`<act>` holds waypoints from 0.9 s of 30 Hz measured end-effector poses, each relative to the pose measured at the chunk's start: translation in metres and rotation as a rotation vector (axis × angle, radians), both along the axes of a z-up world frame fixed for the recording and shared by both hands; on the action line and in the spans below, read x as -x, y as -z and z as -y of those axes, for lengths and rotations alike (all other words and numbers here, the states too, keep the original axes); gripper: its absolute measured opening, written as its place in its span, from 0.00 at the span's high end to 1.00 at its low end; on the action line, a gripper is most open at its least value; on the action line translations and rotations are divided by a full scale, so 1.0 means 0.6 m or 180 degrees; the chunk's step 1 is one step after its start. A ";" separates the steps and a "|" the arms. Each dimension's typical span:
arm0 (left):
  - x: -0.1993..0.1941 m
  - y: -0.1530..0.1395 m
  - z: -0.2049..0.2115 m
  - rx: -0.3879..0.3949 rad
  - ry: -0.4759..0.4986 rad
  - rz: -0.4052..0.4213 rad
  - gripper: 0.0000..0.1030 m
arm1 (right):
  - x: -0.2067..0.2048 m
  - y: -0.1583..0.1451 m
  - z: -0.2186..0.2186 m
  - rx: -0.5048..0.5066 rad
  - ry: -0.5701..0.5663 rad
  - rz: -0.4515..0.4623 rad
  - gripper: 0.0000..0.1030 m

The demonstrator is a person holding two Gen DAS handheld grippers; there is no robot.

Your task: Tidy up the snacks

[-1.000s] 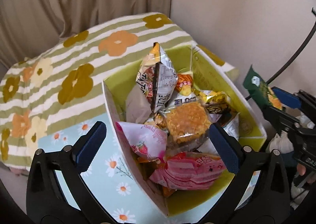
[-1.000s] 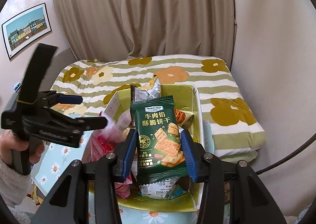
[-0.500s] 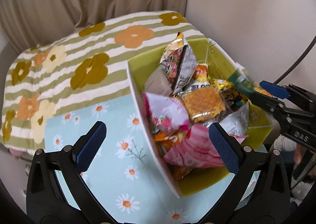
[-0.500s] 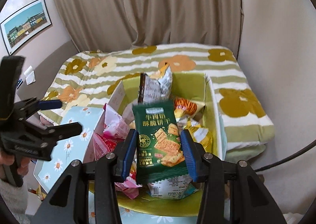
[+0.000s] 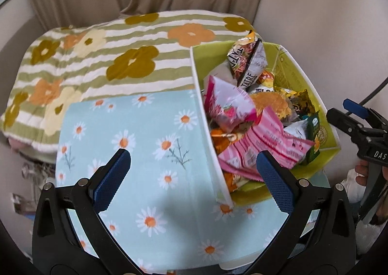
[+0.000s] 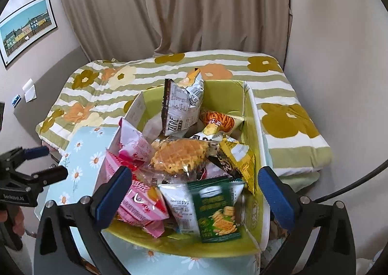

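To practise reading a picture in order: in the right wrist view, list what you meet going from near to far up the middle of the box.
green cracker packet → waffle in clear wrap → grey and white chip bag → box back wall → flowered striped blanket → curtain

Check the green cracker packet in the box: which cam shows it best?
Right wrist: the green cracker packet lies face-up at the near end of the box, label visible though blurred. Left wrist shows only a sliver behind the pink packet.
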State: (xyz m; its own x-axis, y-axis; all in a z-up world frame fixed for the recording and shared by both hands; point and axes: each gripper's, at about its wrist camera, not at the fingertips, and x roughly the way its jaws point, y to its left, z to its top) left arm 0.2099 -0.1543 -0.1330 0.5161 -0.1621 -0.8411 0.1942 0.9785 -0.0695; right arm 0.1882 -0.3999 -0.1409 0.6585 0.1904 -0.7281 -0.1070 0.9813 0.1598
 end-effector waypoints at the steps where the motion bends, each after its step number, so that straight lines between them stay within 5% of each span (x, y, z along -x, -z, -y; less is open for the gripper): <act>1: 0.011 -0.006 -0.008 0.0021 -0.0024 0.0038 0.00 | 0.006 -0.007 -0.001 -0.0007 0.0017 0.0026 0.00; 15: 0.205 -0.180 -0.094 0.0088 -0.0209 0.1072 0.00 | 0.213 -0.173 -0.114 0.0156 0.0238 0.0771 0.00; 20: 0.283 -0.197 -0.135 0.0234 -0.0300 0.1278 0.00 | 0.272 -0.181 -0.152 0.0187 0.0300 0.0872 0.00; 27: 0.348 -0.206 -0.159 0.0039 -0.0356 0.1567 0.00 | 0.319 -0.177 -0.180 0.0250 0.0388 0.0936 0.00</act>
State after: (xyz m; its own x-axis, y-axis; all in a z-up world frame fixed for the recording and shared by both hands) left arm 0.0012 -0.0589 -0.0092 0.8658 -0.0915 -0.4919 0.1009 0.9949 -0.0076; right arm -0.0034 -0.2916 -0.0350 0.8572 0.0482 -0.5127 -0.0184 0.9978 0.0630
